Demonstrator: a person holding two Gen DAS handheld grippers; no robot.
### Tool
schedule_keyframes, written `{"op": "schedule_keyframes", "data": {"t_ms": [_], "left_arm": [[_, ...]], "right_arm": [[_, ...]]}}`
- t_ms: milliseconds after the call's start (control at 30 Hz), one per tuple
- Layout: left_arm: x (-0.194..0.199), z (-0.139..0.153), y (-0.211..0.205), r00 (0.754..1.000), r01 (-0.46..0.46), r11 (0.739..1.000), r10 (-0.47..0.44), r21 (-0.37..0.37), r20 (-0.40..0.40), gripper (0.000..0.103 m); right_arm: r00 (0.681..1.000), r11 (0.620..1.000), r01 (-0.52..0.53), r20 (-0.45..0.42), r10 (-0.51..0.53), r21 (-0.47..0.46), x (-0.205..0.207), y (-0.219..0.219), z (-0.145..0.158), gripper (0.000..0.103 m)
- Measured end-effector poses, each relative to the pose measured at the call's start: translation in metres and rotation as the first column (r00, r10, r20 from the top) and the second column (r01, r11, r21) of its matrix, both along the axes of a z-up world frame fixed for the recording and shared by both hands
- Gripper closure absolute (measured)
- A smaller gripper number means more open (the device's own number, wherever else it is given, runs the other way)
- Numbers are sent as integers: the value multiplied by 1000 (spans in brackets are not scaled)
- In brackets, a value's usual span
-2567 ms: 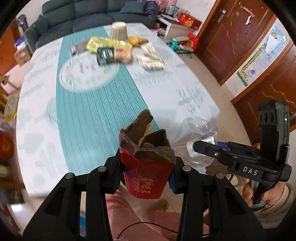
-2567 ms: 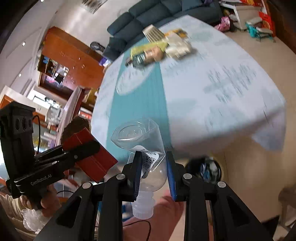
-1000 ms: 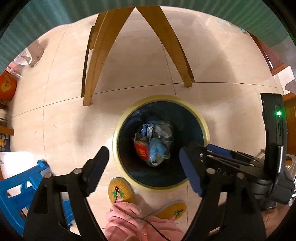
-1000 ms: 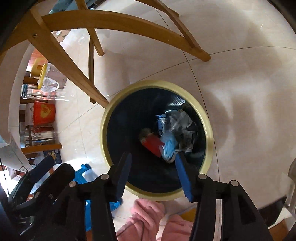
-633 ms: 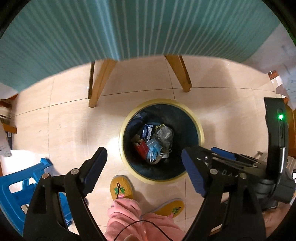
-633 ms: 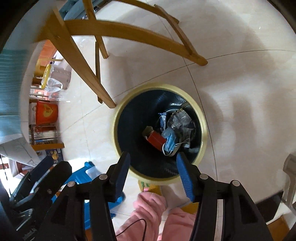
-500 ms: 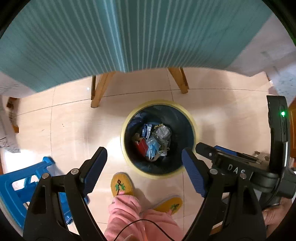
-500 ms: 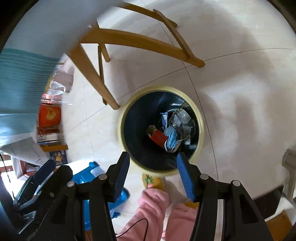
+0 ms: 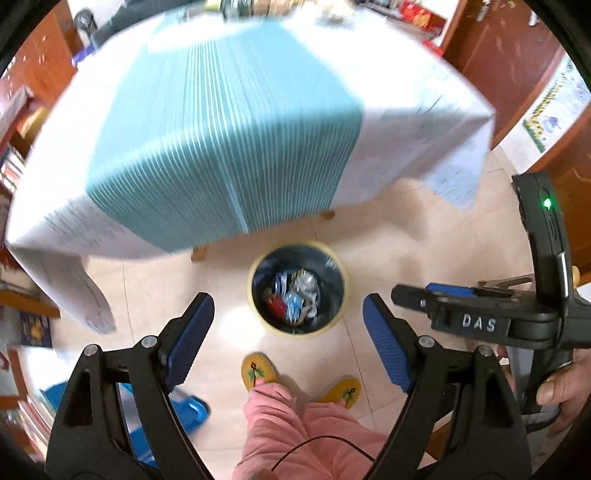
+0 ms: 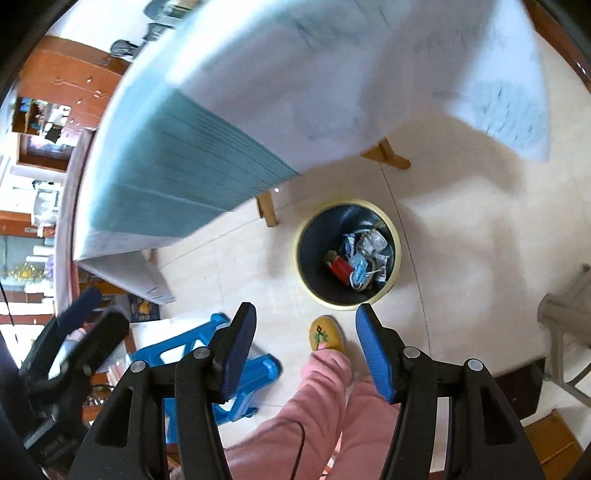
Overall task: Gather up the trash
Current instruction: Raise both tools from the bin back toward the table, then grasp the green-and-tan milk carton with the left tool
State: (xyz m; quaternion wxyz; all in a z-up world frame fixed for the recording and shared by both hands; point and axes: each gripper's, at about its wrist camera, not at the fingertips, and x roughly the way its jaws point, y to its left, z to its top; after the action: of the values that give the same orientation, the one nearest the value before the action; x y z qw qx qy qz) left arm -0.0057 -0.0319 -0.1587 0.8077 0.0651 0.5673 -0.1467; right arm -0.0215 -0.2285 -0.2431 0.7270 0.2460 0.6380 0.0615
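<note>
A round bin (image 9: 341,291) with a yellow rim stands on the tiled floor below the table edge; it also shows in the right wrist view (image 10: 393,236). Inside lie a red carton (image 9: 275,305) (image 10: 341,268), clear plastic and other wrappers. My left gripper (image 9: 284,328) is open and empty, high above the bin. My right gripper (image 10: 304,345) is open and empty, also above the floor near the bin; it shows from the side in the left wrist view (image 9: 443,301). More trash lies blurred at the table's far end (image 9: 240,5).
The table, with a teal and white cloth (image 9: 221,129), overhangs the floor beyond the bin. The person's pink trousers (image 9: 291,424) and yellow slippers (image 9: 258,371) are just in front of the bin. A blue stool (image 10: 236,373) stands at the left.
Both grippers let go of the red carton and clear bottle, which now lie in the bin. Since then both have risen, and the table top has come back into view.
</note>
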Motion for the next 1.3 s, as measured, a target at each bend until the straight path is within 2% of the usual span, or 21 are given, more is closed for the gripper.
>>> {"op": "schedule_keyframes", "data": {"t_ms": [167,200,233,333,433,600,767,867,1033,1167,1300], "left_arm": [[-1,69,4,997,-3,999,6,-37,74,23],[-1,86,4,995,-3,999,8,-47,103,23],[0,96,6,993,-4,999,10,-52,120,23],[4,140,4,980,-2,998,15,-66,200,22],[8,179,4,957,4,997,18,-74,291,22],[10,229,1,919,2,997,26,-71,395,22],[17,265,4,894,-12,998,38,-61,446,22],[27,278,4,894,-15,999,33,-44,446,22],[53,289,5,902,-1,1000,2,-3,432,22],[93,288,8,907,53,998,-56,20,416,22],[151,280,9,905,140,988,-153,62,398,22]], "right_arm": [[999,1000,-16,48,17,-14,-13,5,69,45],[996,999,-29,89,31,-23,-16,6,95,45],[996,999,-29,89,31,-23,-16,6,95,45],[984,997,-59,165,66,-52,-18,11,138,45],[967,995,-72,239,89,-76,-14,14,172,45],[930,991,-89,347,118,-96,-5,14,234,45],[893,985,-102,424,153,-140,14,12,277,45],[881,987,-92,451,141,-129,28,13,292,45],[878,987,-67,461,128,-146,60,14,292,44],[890,988,-19,448,86,-154,98,9,280,44],[906,984,51,423,26,-169,139,3,265,43]]}}
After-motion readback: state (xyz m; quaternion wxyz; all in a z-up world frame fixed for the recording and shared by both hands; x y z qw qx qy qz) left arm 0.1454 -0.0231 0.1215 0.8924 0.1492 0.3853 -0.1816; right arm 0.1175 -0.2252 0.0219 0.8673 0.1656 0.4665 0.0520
